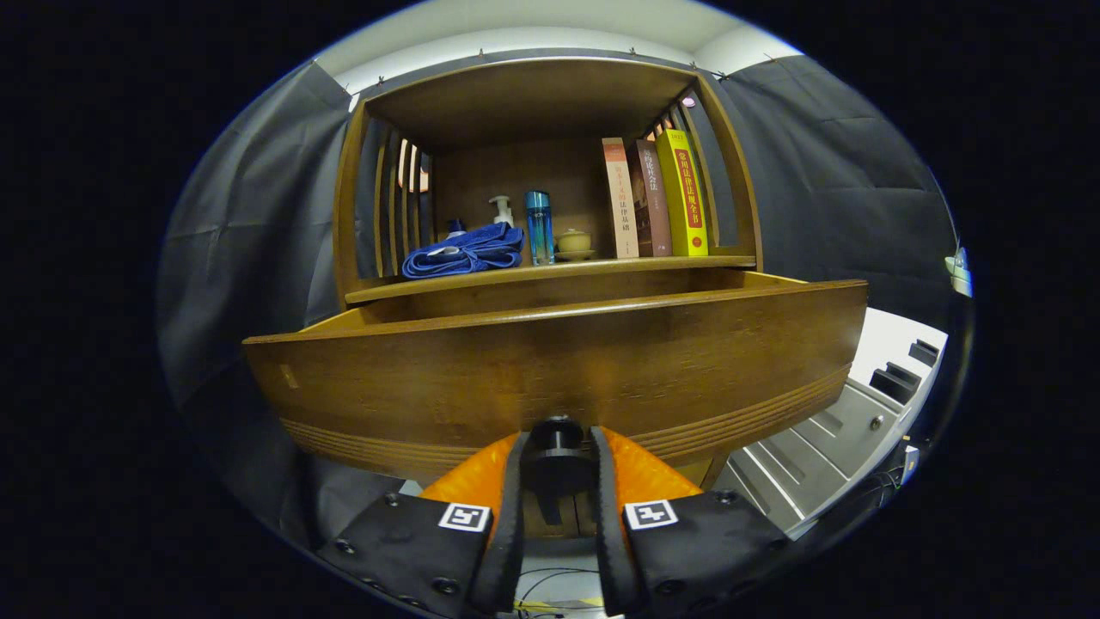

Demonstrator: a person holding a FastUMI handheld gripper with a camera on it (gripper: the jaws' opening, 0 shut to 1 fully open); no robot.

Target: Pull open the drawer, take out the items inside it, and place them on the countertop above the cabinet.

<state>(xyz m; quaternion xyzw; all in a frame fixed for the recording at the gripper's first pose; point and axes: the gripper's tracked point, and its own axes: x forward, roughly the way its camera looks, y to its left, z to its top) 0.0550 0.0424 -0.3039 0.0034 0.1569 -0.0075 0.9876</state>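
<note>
Wooden drawer juts out, tool clamping its knob, shelf beyond.

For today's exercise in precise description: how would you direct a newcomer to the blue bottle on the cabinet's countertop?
Start at the wooden cabinet whose drawer is pulled out, the gripper shut on its knob. On the countertop above, look between the folded blue towel and the small lidded cup. The blue bottle is the tall, slim, see-through one.

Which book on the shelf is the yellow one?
The yellow book stands upright at the far end of the row, farthest from the blue towel. The two books beside it are brownish.
</note>
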